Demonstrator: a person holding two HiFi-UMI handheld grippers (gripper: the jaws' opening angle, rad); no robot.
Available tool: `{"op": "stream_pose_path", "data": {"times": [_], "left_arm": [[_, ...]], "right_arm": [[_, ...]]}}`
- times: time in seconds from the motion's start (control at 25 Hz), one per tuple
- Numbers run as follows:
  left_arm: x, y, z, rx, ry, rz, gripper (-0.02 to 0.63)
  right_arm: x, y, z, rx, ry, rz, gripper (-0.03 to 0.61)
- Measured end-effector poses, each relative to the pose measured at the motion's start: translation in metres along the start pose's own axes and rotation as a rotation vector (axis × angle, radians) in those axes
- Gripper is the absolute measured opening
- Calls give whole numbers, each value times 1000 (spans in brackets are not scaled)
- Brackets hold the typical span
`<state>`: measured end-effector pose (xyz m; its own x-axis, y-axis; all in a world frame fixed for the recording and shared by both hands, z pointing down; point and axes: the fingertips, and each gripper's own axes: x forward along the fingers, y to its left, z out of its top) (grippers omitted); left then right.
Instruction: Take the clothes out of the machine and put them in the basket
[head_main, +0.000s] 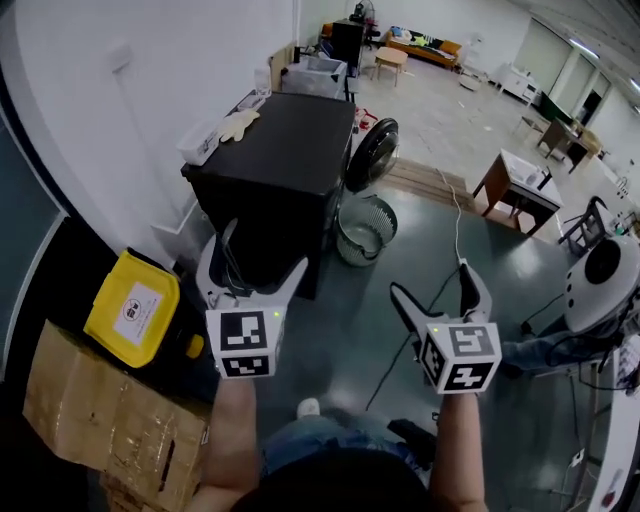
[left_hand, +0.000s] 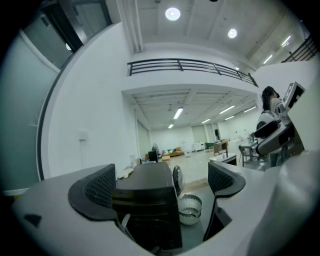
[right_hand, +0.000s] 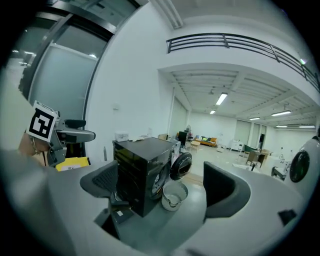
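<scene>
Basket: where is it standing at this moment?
In the head view the basket stands on the floor near the centre of the picture. It is just right of the black washing machine, directly below its open door.

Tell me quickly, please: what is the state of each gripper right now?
Left gripper: open, holding nothing.
Right gripper: open, holding nothing.

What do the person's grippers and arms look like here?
Both the left gripper and right gripper have pale grey curved bodies with dark textured jaw pads. Each carries a white cube printed with black square markers. Forearms are bare, no sleeves showing.
</scene>
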<state>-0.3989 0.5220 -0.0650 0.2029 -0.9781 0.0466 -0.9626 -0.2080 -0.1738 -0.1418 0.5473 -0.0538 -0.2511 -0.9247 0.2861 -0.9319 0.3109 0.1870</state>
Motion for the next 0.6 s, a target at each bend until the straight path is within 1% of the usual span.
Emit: {"op": "stream_pose_path", "data": {"times": [0.2, 0.36, 0.48, 0.6], "left_arm": [[33, -2, -2, -27, 34, -69, 568], [55, -19, 10, -33, 3, -103, 568], [69, -37, 8, -27, 6, -124, 568], [87, -52, 4, -19, 32, -125, 568]], "right_arm": [[7, -22, -2, 17, 73, -64, 532], [6, -50, 9, 27, 34, -115, 532], [18, -65, 3, 34, 33, -115, 532], [39, -79, -7, 35, 52, -79, 531]]}}
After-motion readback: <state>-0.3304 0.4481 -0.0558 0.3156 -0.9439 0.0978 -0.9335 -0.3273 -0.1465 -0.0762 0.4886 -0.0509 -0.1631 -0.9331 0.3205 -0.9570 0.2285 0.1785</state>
